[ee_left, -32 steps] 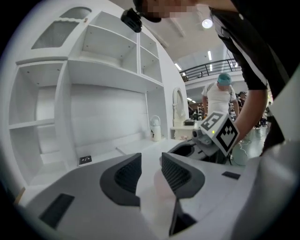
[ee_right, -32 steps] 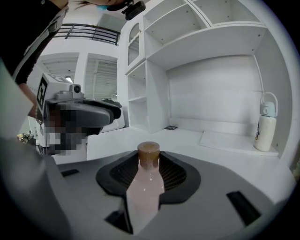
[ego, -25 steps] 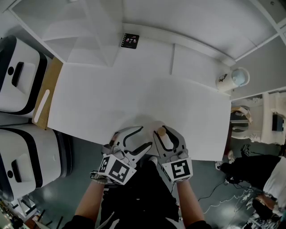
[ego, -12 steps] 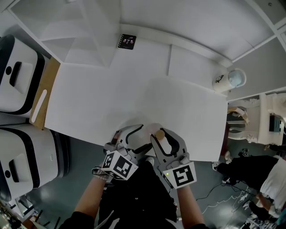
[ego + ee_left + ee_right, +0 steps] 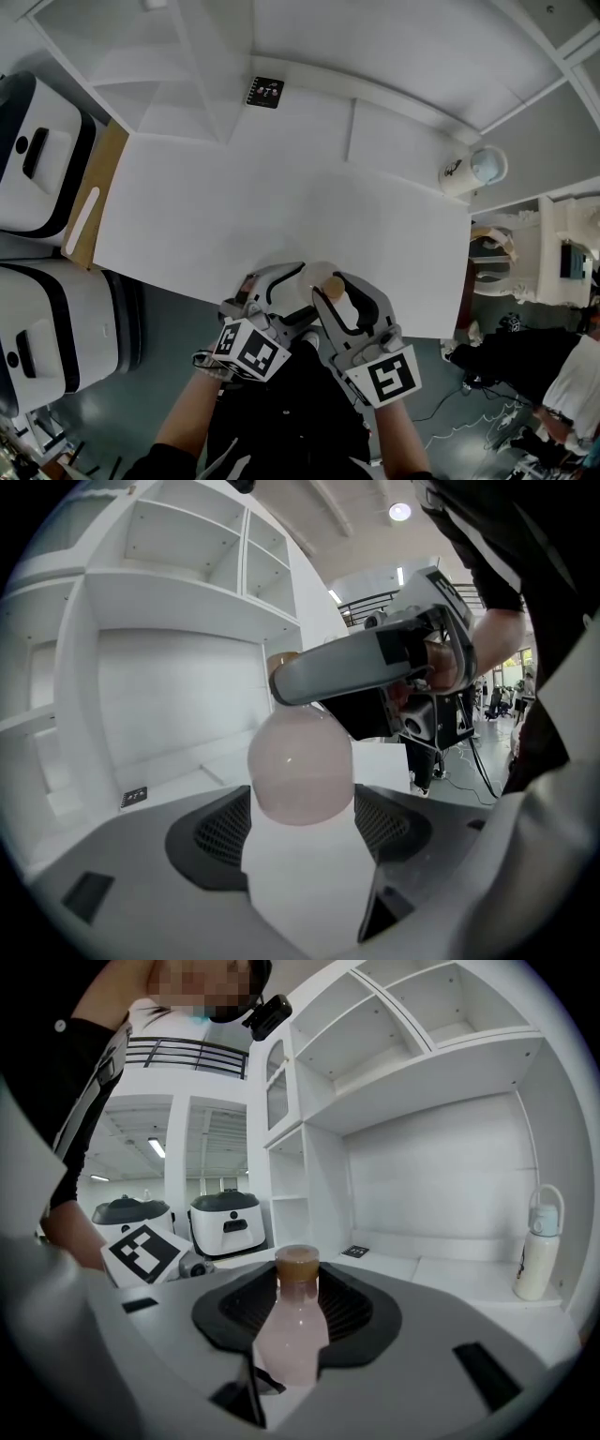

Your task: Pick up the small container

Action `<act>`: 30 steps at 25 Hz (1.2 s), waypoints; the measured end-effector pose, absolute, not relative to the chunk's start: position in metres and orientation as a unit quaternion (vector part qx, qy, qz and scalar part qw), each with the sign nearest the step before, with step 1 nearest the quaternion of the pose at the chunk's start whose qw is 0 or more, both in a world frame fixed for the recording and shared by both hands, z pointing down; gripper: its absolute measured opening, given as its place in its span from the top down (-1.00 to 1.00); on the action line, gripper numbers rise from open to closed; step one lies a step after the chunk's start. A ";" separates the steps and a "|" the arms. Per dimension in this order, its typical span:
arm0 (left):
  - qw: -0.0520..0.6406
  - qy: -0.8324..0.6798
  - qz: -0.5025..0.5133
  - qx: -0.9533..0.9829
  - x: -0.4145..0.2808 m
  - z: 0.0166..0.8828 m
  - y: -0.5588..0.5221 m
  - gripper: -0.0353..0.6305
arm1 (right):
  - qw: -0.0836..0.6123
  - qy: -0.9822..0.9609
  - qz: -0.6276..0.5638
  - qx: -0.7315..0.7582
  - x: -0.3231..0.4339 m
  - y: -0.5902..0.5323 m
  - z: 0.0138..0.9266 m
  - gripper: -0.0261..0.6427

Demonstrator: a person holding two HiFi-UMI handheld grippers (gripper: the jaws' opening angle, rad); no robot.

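Observation:
The small container is a pale pink bottle with a brown cap, over the white table's front edge. My right gripper is shut on its body, and the cap points away from it in the right gripper view, where the bottle fills the gap of the right gripper. My left gripper comes from the left. Its jaws are opening, and the bottle's rounded bottom sits between them with the pads just off it. A right gripper finger crosses behind the bottle there.
A white flask stands at the table's back right, also seen as the flask. A black marker card lies at the back. Two white and black appliances sit left of the table. Shelving rises behind.
The left gripper's jaws have spread apart around the bottle's bottom. The right gripper keeps its hold, and its marker cube has drifted slightly right and nearer the person.

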State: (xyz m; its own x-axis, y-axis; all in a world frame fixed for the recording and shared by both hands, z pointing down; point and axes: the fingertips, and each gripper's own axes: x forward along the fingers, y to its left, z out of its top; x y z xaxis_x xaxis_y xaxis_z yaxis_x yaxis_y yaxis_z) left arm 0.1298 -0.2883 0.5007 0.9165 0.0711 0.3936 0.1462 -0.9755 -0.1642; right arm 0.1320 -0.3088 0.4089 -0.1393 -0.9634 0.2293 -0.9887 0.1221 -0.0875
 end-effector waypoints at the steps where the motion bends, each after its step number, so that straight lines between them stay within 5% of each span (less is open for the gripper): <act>1: 0.099 -0.057 -0.193 -0.975 0.130 0.497 -0.287 -0.10 | 0.054 -0.748 0.107 0.653 0.131 -0.308 0.405 0.50; 30: 0.125 -0.065 -0.137 -0.980 0.132 0.365 -0.241 -0.10 | 0.025 -0.741 0.018 0.671 0.128 -0.255 0.281 0.50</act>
